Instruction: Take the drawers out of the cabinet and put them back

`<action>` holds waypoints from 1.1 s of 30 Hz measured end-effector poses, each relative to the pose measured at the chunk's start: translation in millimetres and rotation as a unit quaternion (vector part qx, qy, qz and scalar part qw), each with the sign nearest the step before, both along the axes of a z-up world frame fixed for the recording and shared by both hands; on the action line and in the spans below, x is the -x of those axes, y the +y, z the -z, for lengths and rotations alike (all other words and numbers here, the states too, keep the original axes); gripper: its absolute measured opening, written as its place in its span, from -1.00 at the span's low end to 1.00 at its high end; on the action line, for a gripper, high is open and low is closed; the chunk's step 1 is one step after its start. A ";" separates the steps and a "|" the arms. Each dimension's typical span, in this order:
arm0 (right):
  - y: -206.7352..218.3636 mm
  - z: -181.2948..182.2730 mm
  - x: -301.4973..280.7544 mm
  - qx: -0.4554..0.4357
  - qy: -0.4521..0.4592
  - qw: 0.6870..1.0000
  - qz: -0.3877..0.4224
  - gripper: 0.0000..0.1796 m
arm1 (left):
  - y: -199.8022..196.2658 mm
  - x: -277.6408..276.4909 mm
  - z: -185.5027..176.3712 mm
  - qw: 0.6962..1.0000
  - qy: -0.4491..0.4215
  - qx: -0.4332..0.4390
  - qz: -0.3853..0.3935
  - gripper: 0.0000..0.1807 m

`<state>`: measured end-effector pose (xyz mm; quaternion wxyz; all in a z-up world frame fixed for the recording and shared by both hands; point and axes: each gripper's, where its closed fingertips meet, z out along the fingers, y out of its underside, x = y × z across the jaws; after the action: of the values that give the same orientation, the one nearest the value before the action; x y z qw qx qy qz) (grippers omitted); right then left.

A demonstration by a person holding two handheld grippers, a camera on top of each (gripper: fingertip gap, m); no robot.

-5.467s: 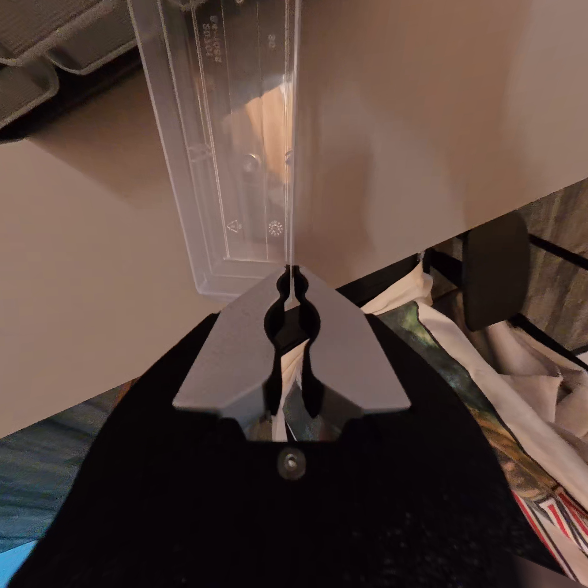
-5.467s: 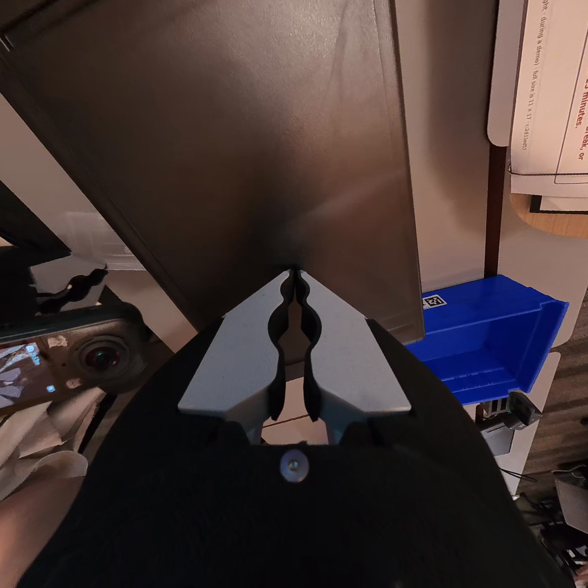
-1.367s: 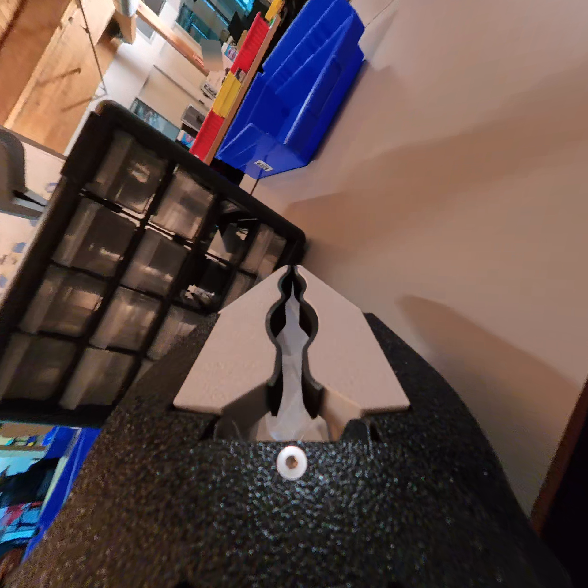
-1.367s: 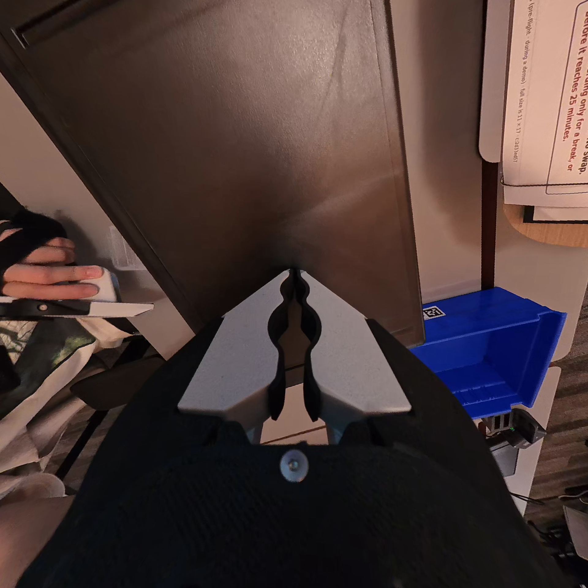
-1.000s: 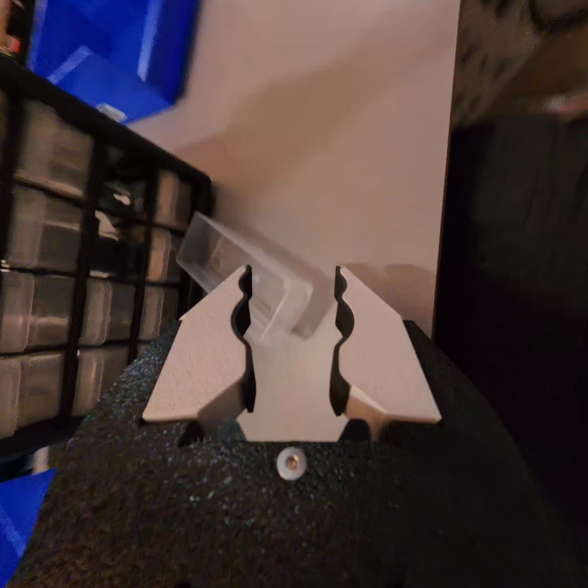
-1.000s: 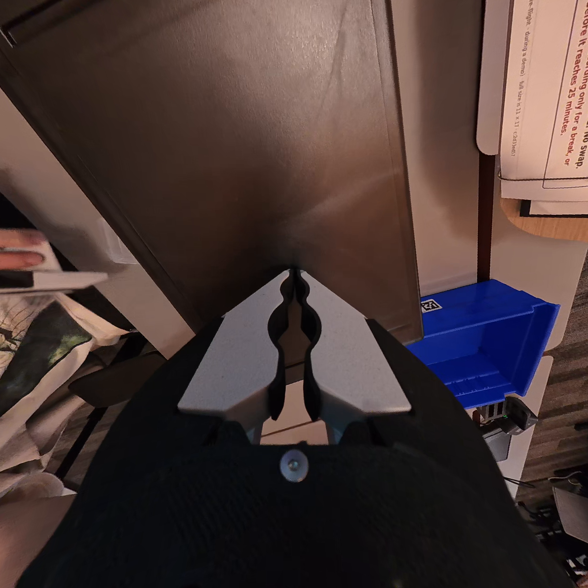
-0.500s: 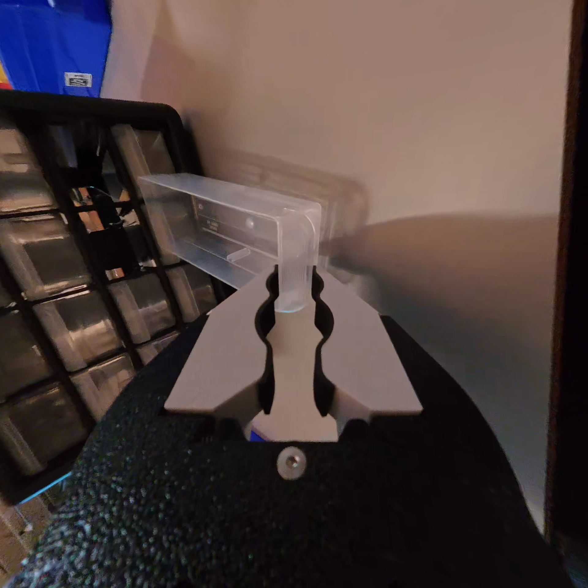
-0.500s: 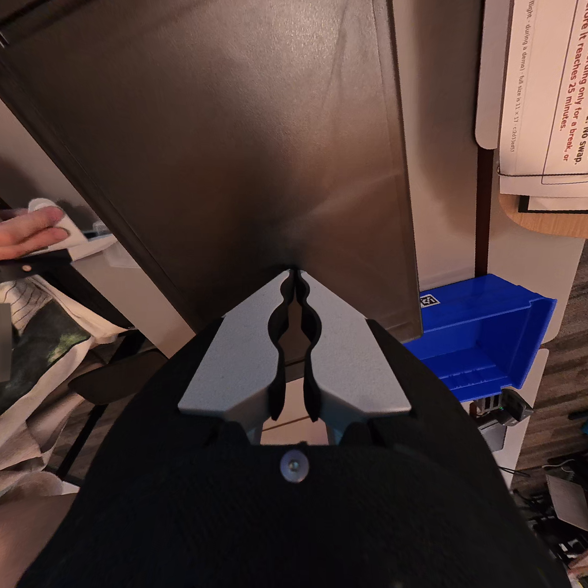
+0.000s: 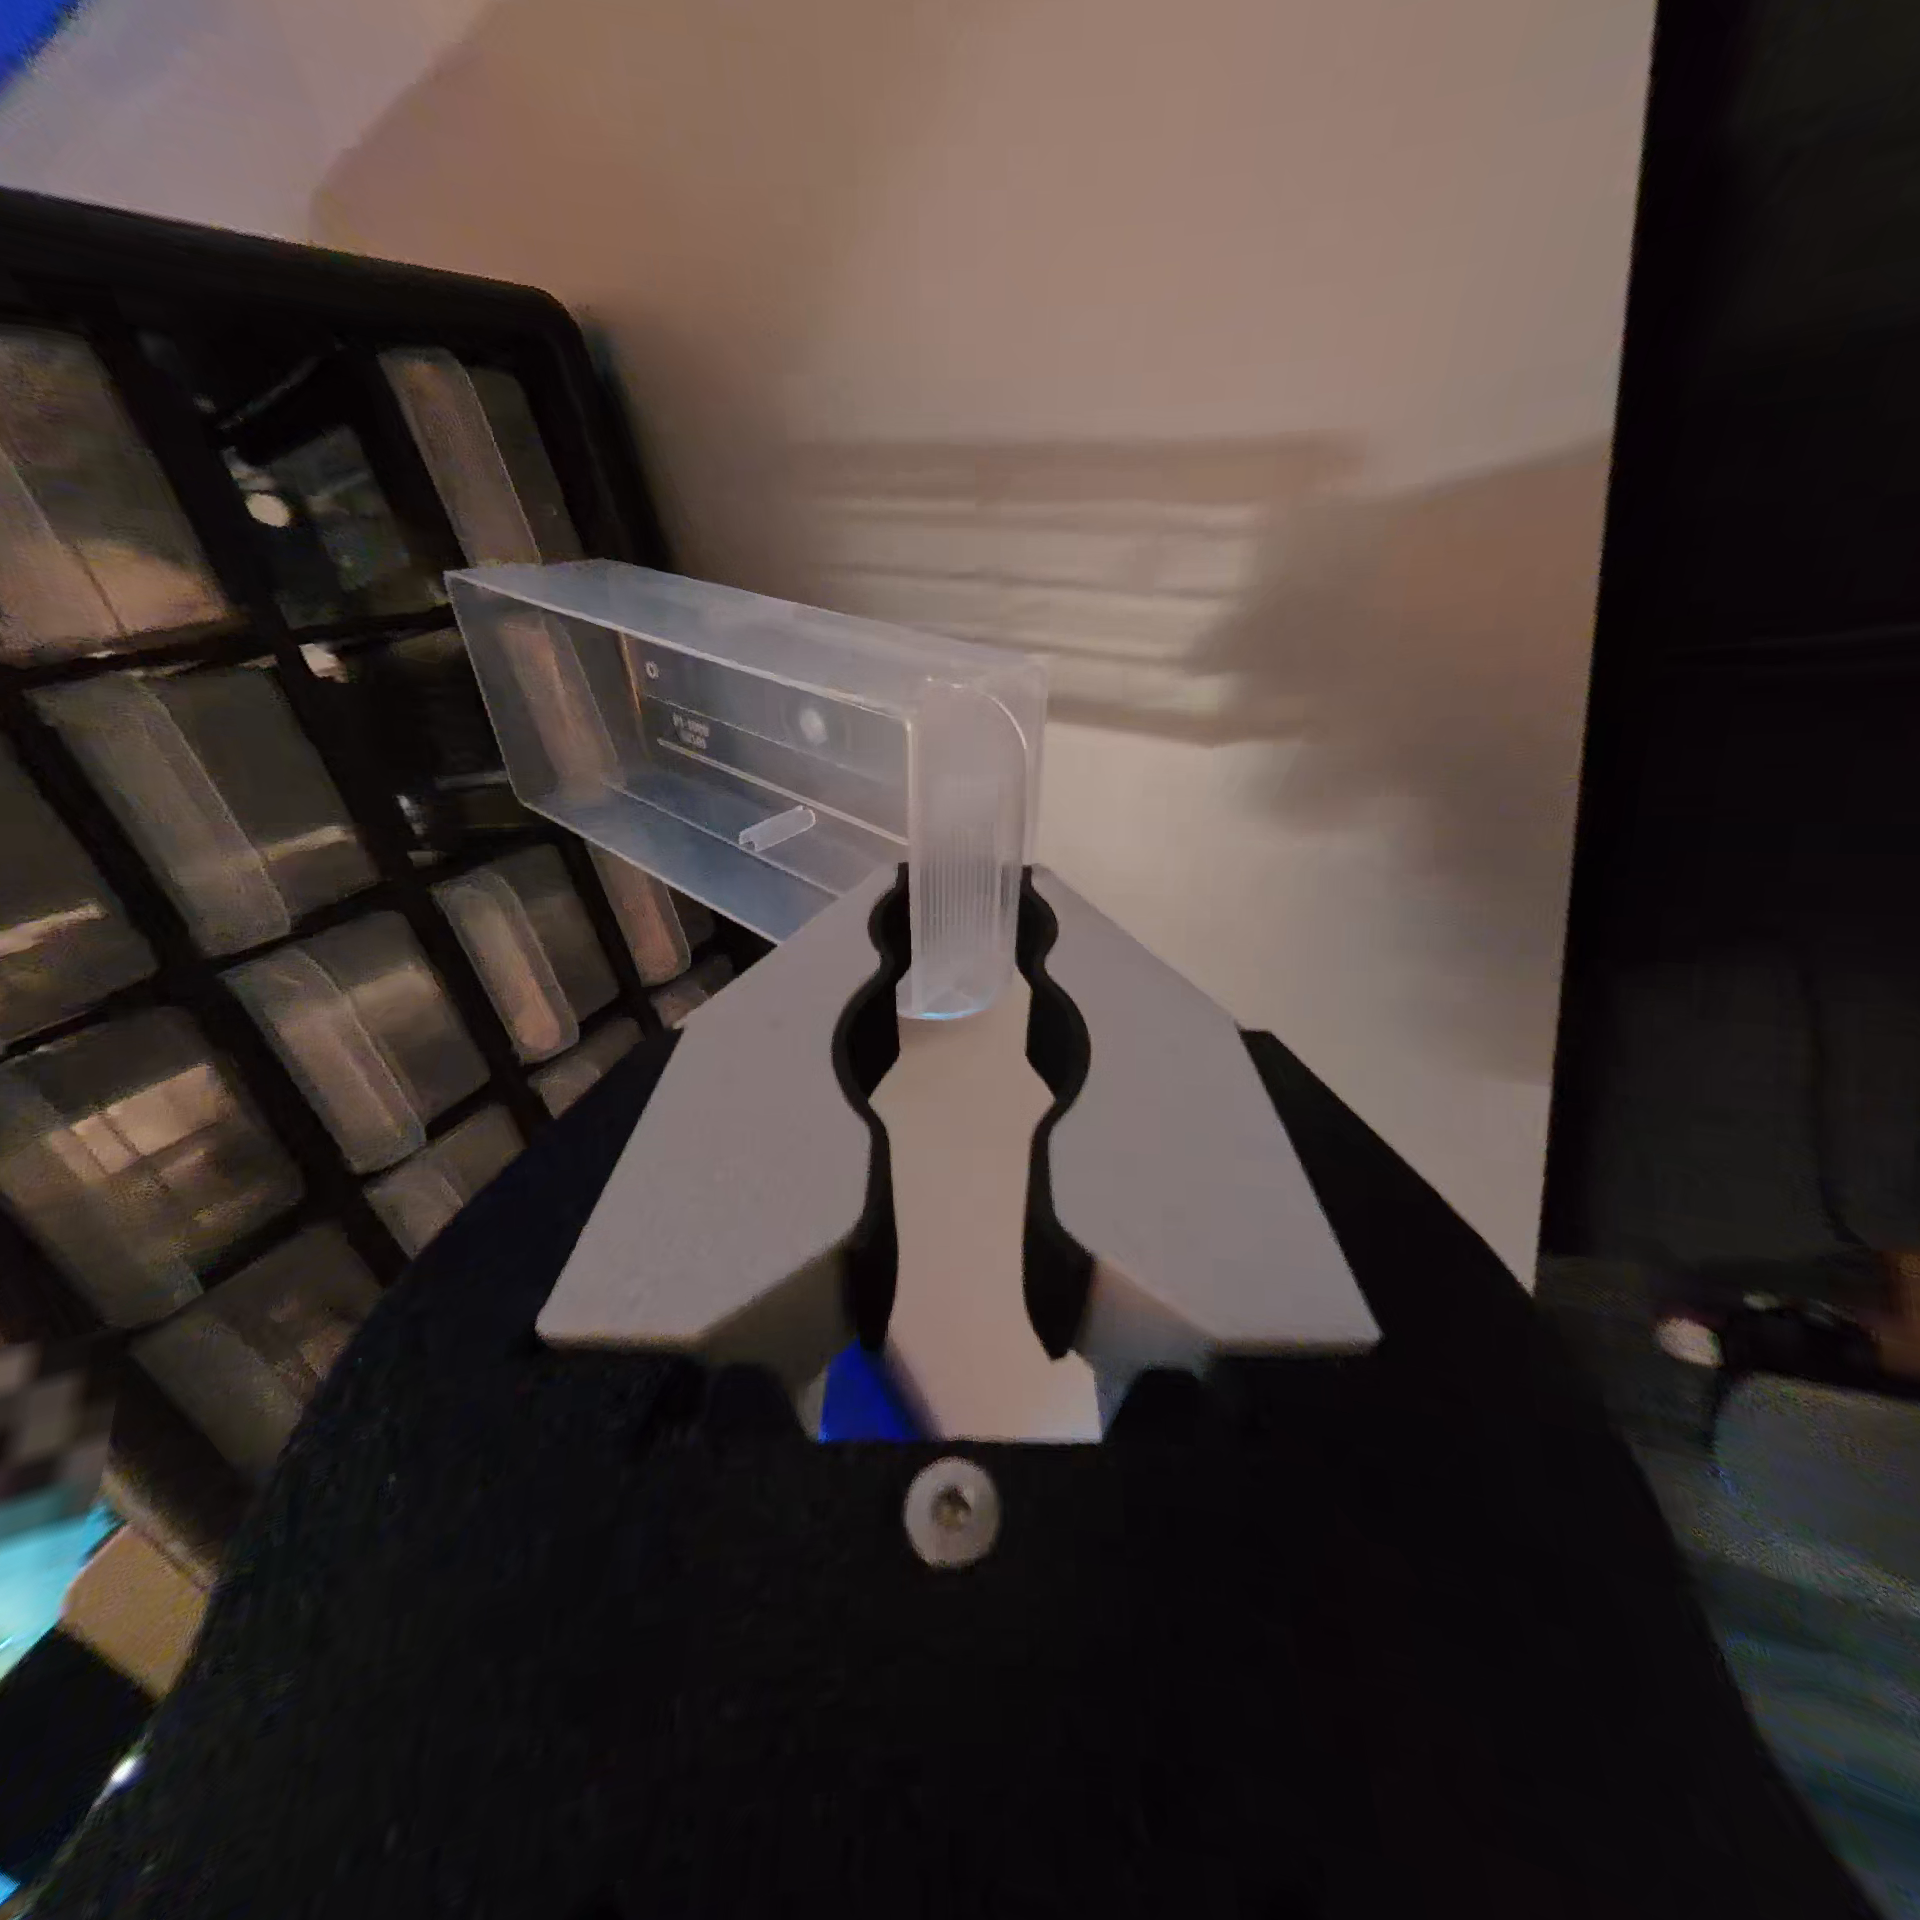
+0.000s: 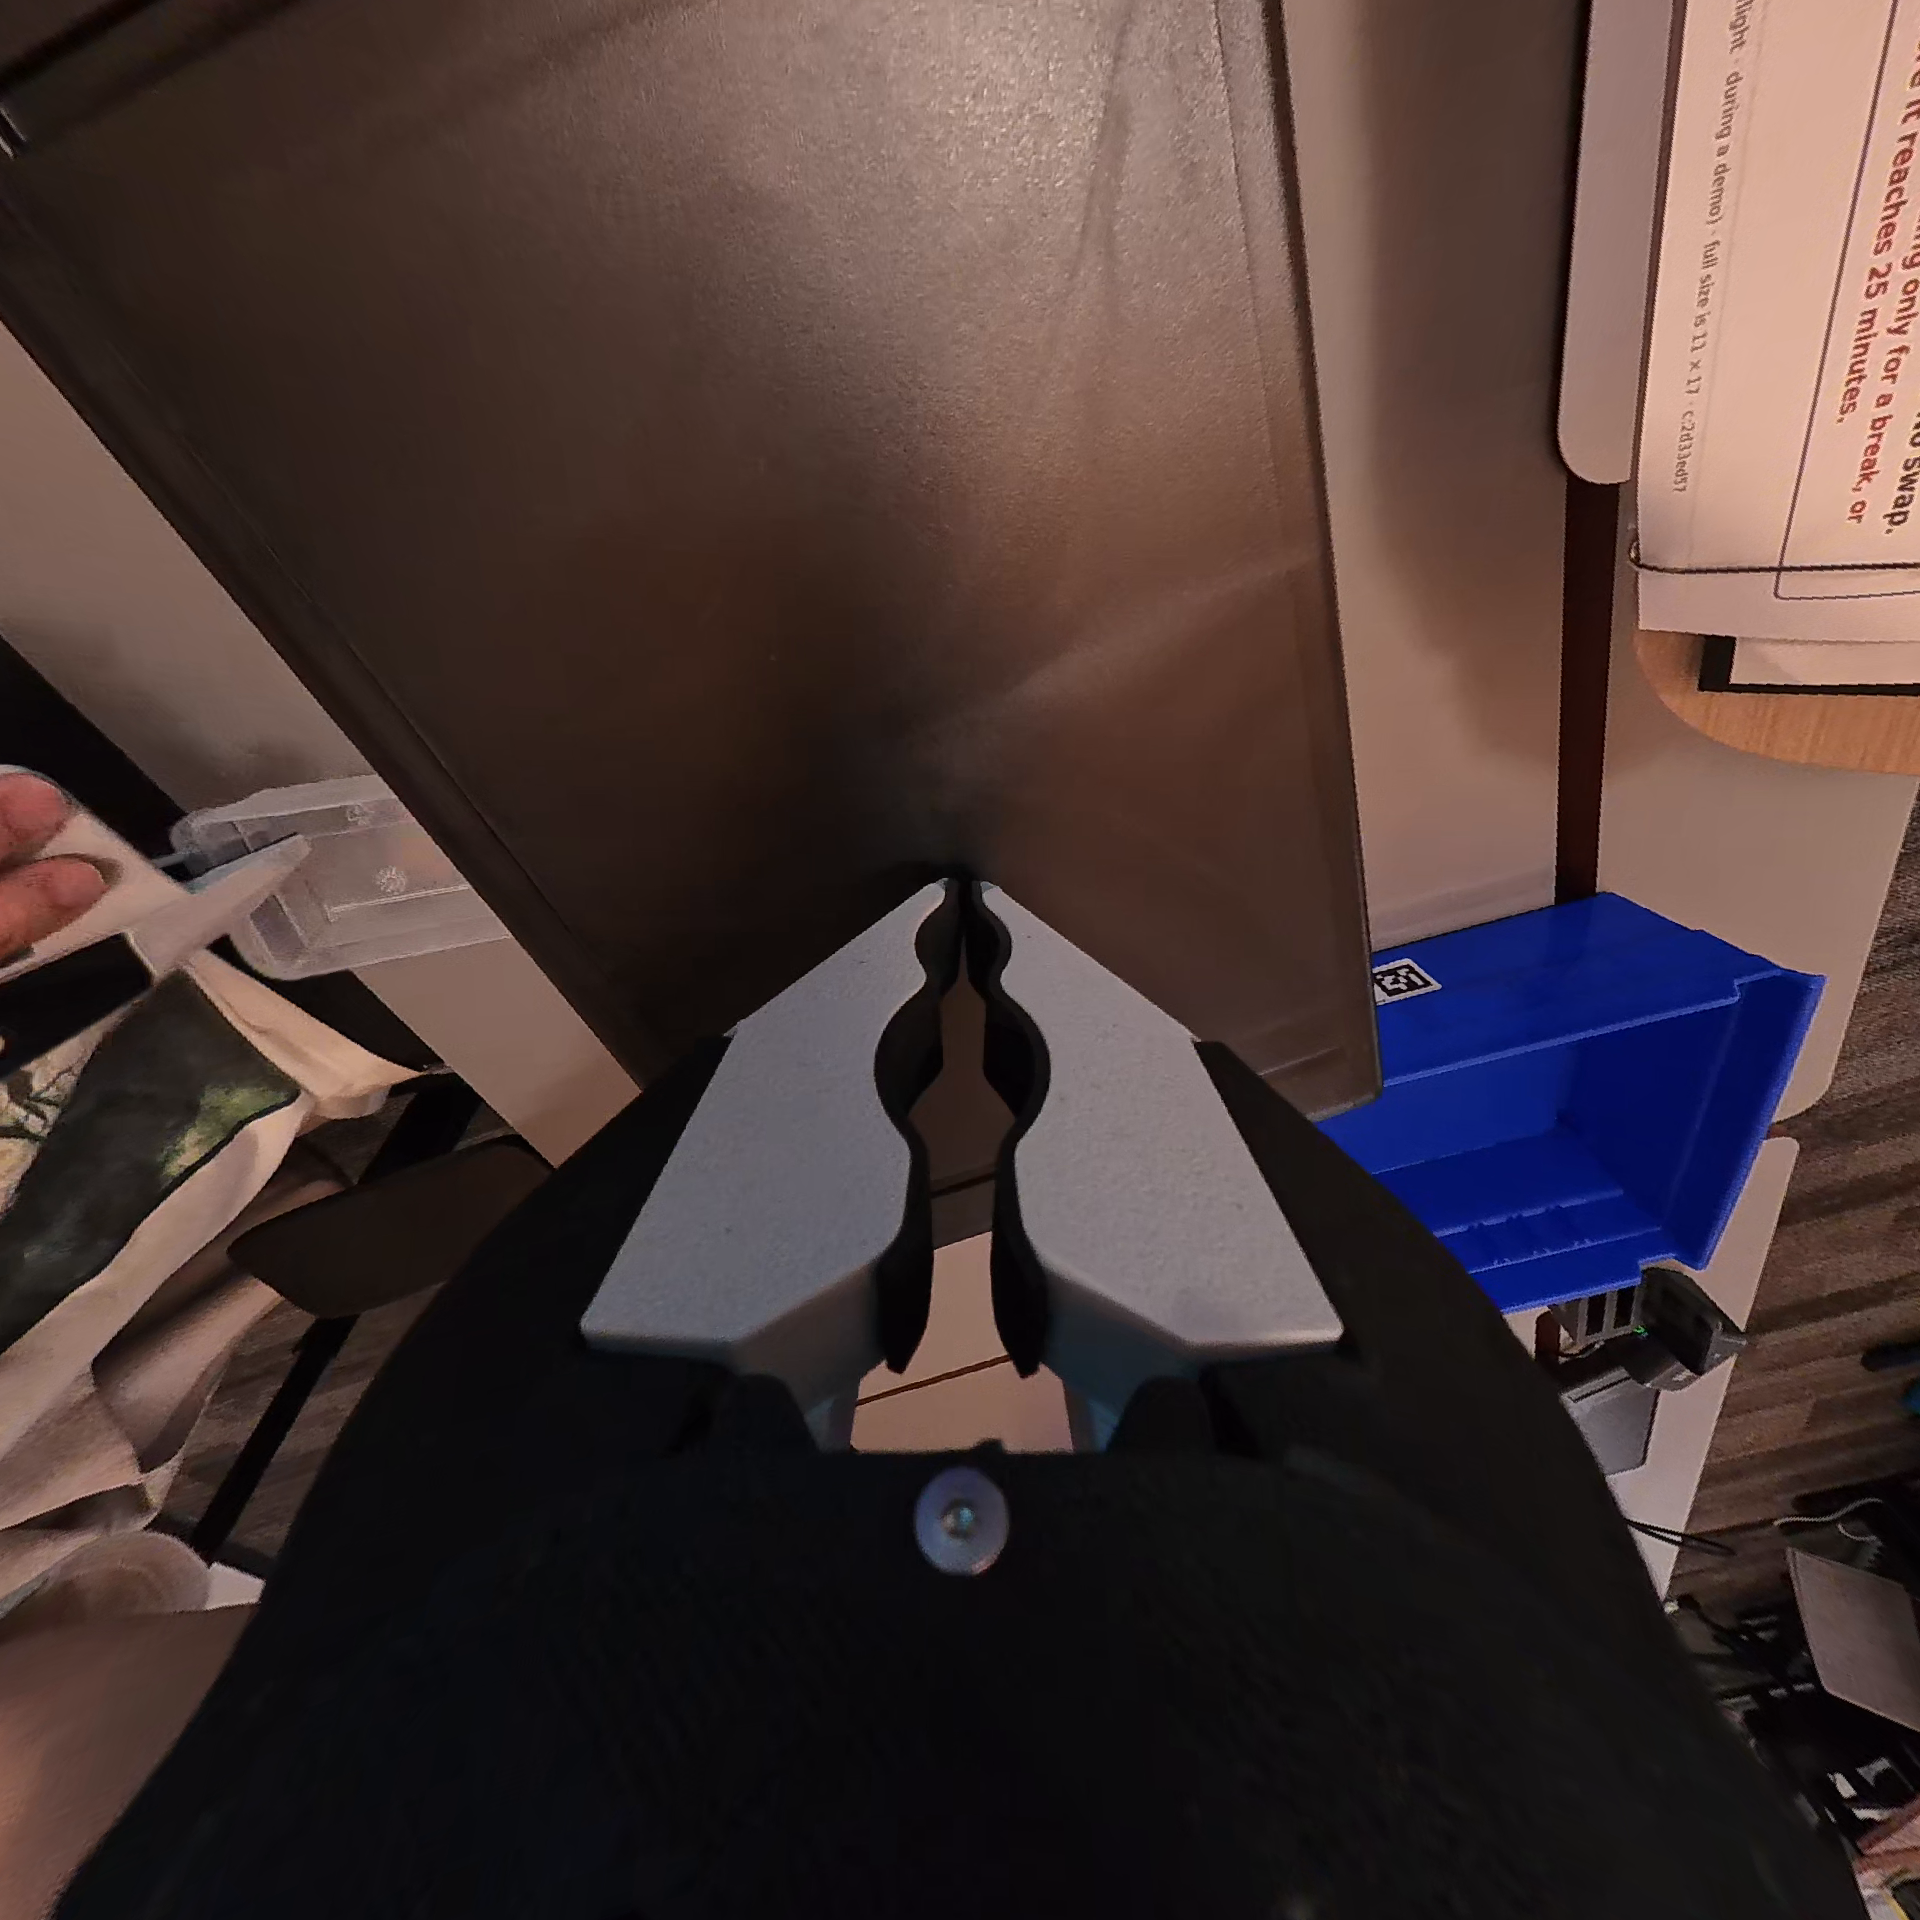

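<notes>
My left gripper (image 9: 961, 896) is shut on the ribbed handle tab of a clear plastic drawer (image 9: 727, 748) and holds it in the air, tilted, its far end toward the cabinet front. The black cabinet (image 9: 312, 275) with a grid of clear drawers fills the left of the left wrist view; one slot (image 9: 312, 520) looks dark and open. My right gripper (image 10: 961, 885) is shut, with its tips pressed on the cabinet's dark outer panel (image 10: 779, 468). The held drawer also shows at the left edge of the right wrist view (image 10: 364, 894), next to a hand (image 10: 42, 862).
The pale table (image 9: 1143, 312) ends at a dark edge on the right. A blue bin (image 10: 1558, 1101) lies behind the cabinet. A printed sheet (image 10: 1787, 312) on a board is at the upper right. A black chair arm (image 10: 384, 1236) and a person's clothing are at the lower left.
The left gripper went from open around the drawer to shut on its handle tab, and now holds it steadier and closer to the cabinet front. The right gripper has stayed on the panel.
</notes>
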<state>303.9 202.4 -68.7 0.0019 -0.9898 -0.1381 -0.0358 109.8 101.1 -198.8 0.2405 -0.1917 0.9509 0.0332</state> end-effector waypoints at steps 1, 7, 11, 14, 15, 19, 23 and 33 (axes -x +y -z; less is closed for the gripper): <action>0.0 0.0 0.0 0.001 0.000 1.000 0.000 -1.00 | 2.1 -2.1 -4.3 1.000 0.025 0.011 -0.005 -0.82; 0.0 0.1 0.1 0.007 0.003 1.000 0.000 -1.00 | 15.4 -13.0 -24.2 0.991 0.129 0.031 -0.034 -0.82; 0.1 0.1 0.2 0.006 0.010 1.000 0.000 -1.00 | 12.3 -19.5 -35.2 0.986 0.150 0.047 -0.049 -0.82; 0.1 0.1 0.2 0.003 0.012 1.000 0.000 -1.00 | 13.3 -26.0 -40.4 0.985 0.154 0.045 -0.056 -0.82; 0.1 0.2 0.2 0.003 0.011 1.000 -0.001 -1.00 | 13.1 -28.4 -42.3 0.985 0.153 0.048 -0.060 -0.82; 0.1 0.2 0.2 0.004 0.009 1.000 -0.001 -1.00 | 12.9 -34.6 -49.6 0.984 0.150 0.056 -0.076 -0.82; 0.1 0.2 0.1 0.007 0.006 1.000 -0.002 -1.00 | 11.4 -39.4 -51.9 0.983 0.145 0.067 -0.091 -0.82; 0.1 0.1 0.0 0.002 -0.001 1.000 -0.004 -1.00 | 1.2 -45.4 -29.1 0.996 -0.035 -0.042 -0.076 -0.78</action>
<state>303.9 202.4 -68.9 -0.0006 -0.9892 -0.1423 -0.0363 155.1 102.3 -169.7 0.2784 -0.2546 0.9222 0.0845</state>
